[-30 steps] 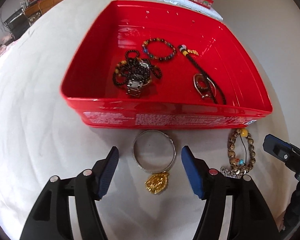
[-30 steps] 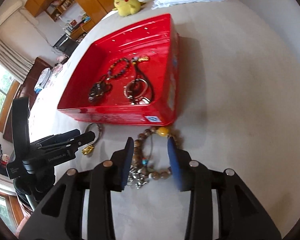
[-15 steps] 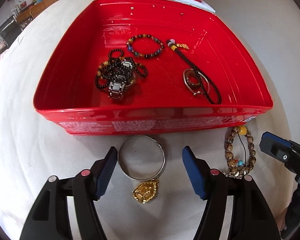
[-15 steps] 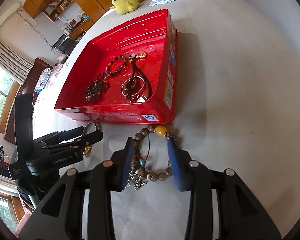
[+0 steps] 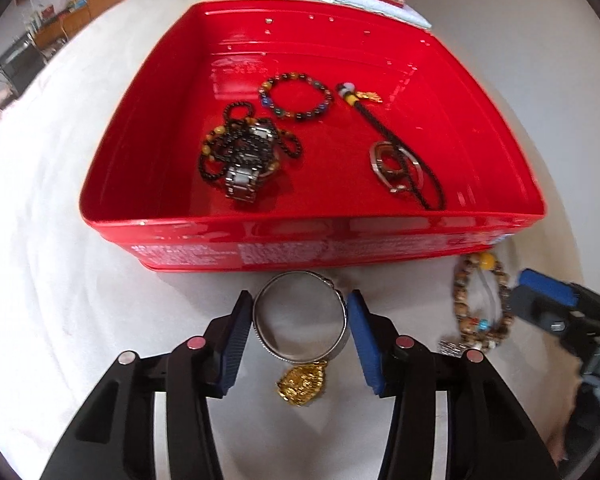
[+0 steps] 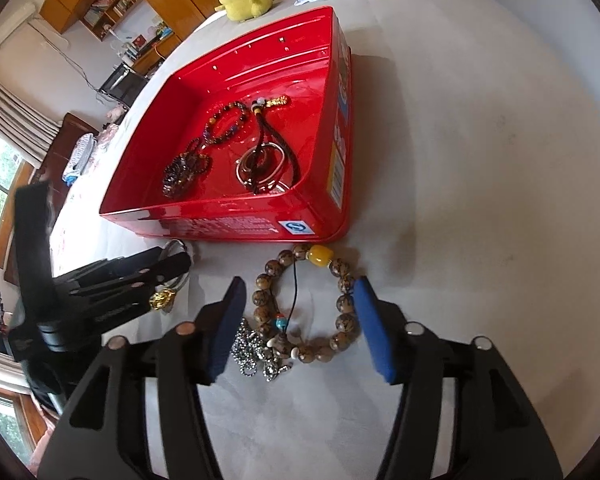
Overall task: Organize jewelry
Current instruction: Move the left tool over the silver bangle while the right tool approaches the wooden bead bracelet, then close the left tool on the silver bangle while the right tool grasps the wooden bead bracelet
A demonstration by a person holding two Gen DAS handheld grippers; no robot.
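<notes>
Left gripper (image 5: 300,334) straddles the silver bangle (image 5: 300,316) that lies on the pale tabletop (image 5: 520,100) just outside the near wall of the red tray (image 5: 312,236). Its jaws are closing, and the blue pads (image 5: 236,340) look to be right against the ring's two sides — whether they already press on it I cannot tell. A gold pendant (image 5: 302,382) trails from the bangle toward the camera, flat on the tabletop.

Right gripper (image 6: 300,320) hovers over the wooden bead bracelet (image 6: 306,304) with the amber bead (image 6: 320,255), which lies by the tray's near right corner. Its jaws are opening, with the bracelet between them and a clear gap at the left pad; the right pad stands close to the beads but does not seem to pinch them. A small bunch of silver charms (image 6: 256,350) hangs off the bracelet's near end.

By my reading the job is more than half done. Inside the tray four things already lie on its floor: a multicoloured bead bracelet (image 5: 296,97) toward the far wall, a dark bead strand tangled around a metal watch (image 5: 246,152) near the middle, and a black cord with a metal ring pendant (image 5: 396,164) toward the right wall. Only two pieces are left outside — the bangle and the wooden bracelet — and each has a gripper set over it. What remains is to grip, lift each over the near wall and set it down on a bare patch of the tray floor. The dangling pendant and charms could catch on the rim.
</notes>
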